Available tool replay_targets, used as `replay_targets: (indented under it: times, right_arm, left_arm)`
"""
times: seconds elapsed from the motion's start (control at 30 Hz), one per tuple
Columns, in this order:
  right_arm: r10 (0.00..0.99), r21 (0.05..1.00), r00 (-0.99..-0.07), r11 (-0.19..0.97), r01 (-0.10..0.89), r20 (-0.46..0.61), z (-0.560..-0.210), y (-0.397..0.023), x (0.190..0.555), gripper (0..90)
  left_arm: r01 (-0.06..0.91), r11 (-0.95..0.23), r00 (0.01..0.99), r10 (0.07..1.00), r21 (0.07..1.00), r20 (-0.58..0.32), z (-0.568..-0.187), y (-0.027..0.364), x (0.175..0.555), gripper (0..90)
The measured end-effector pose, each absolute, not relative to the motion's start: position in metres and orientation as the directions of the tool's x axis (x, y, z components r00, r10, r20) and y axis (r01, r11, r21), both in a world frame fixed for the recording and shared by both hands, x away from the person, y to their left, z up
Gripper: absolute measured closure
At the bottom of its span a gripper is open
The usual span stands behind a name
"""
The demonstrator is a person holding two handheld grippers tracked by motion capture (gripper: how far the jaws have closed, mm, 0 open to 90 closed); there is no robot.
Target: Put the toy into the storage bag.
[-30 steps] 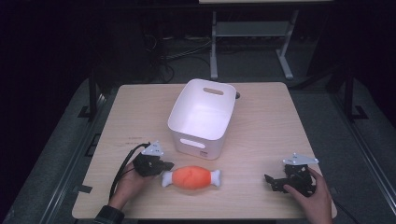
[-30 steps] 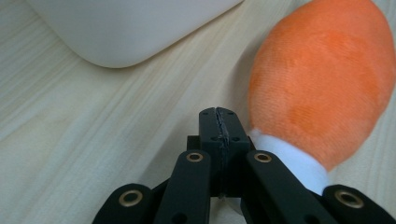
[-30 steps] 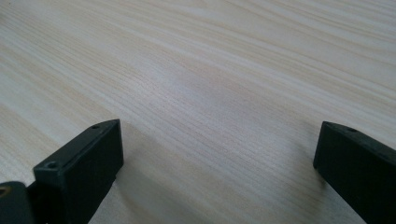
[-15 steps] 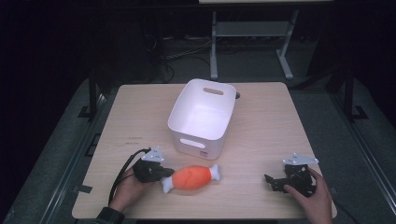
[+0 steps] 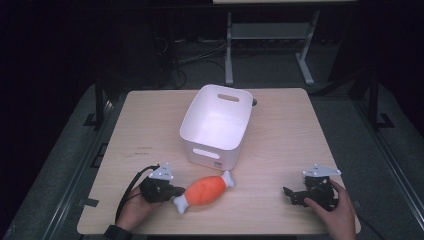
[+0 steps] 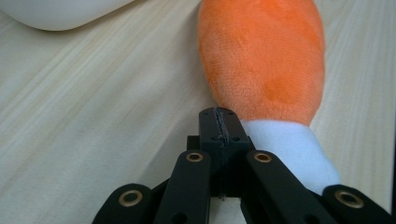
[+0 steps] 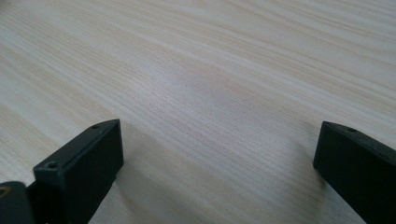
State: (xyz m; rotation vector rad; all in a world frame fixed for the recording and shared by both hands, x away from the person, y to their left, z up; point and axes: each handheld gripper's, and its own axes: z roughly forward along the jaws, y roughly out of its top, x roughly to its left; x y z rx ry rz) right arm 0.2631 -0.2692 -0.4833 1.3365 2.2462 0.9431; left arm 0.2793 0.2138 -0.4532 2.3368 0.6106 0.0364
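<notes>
Plush is what we are dealing with: an orange drumstick toy [image 5: 205,190] with white knobbed ends lies on the table [image 5: 280,150] just in front of the white bin [image 5: 216,125]. We judge it light, soft and squashy, unlikely to slip or break. Our left gripper [image 6: 219,128] has its jaws pressed together with nothing between them, tips beside the near white end. Pinching that narrow neck looks surest. Our right gripper [image 7: 212,158] rests spread wide on bare wood
</notes>
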Motion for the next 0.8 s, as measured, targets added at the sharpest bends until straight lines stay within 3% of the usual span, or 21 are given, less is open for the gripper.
replay_targets:
  times: [0.43,0.8]
  right_arm:
    - [0.873,0.702,-0.487,0.329,0.632,0.029,-0.483,-0.269,0.263,0.9]
    - [0.873,0.701,-0.487,0.330,0.632,0.029,-0.483,-0.269,0.263,0.9]
  left_arm:
    - [0.447,-0.611,0.868,0.473,0.654,-0.151,-0.452,0.223,0.265,89.3]
    - [0.516,-0.562,0.799,0.588,0.647,-0.127,-0.441,0.237,0.269,54.6]
